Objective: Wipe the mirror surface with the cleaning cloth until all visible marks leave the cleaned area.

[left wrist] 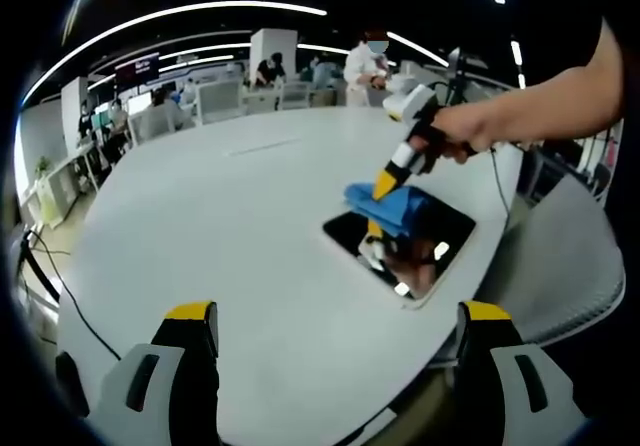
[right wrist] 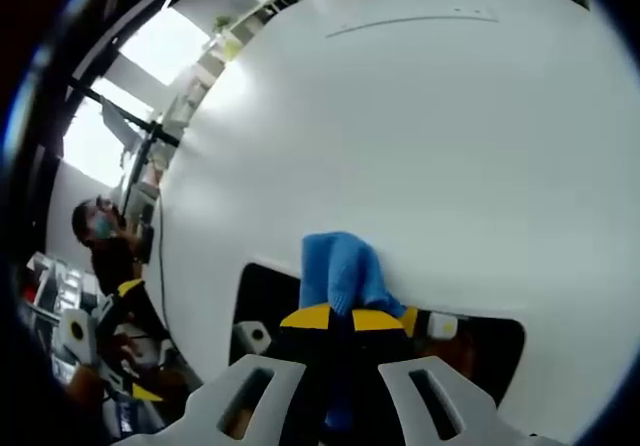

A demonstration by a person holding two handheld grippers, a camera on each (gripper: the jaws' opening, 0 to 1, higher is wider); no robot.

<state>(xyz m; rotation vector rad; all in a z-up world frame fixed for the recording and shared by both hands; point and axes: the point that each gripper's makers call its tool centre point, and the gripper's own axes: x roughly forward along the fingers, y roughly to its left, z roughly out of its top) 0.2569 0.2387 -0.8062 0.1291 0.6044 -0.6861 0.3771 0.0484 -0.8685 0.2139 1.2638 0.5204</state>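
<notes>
A dark rectangular mirror [left wrist: 432, 234] lies flat on the white table [left wrist: 230, 216], right of centre. A blue cleaning cloth [left wrist: 392, 206] rests on its far left corner. My right gripper [left wrist: 383, 186] comes in from the upper right, held by a hand, and is shut on the cloth, pressing it down on the glass. In the right gripper view the yellow-tipped jaws [right wrist: 340, 318] pinch the blue cloth [right wrist: 340, 266] at the mirror's [right wrist: 265, 301] far edge. My left gripper [left wrist: 338, 316] stands open above the table's near side, holding nothing.
The table's right edge [left wrist: 560, 256] curves away close beside the mirror. A cable [left wrist: 60, 296] hangs off the left side. Desks, chairs and people fill the room behind [left wrist: 250, 81]. The mirror reflects a person and a gripper [right wrist: 110, 306].
</notes>
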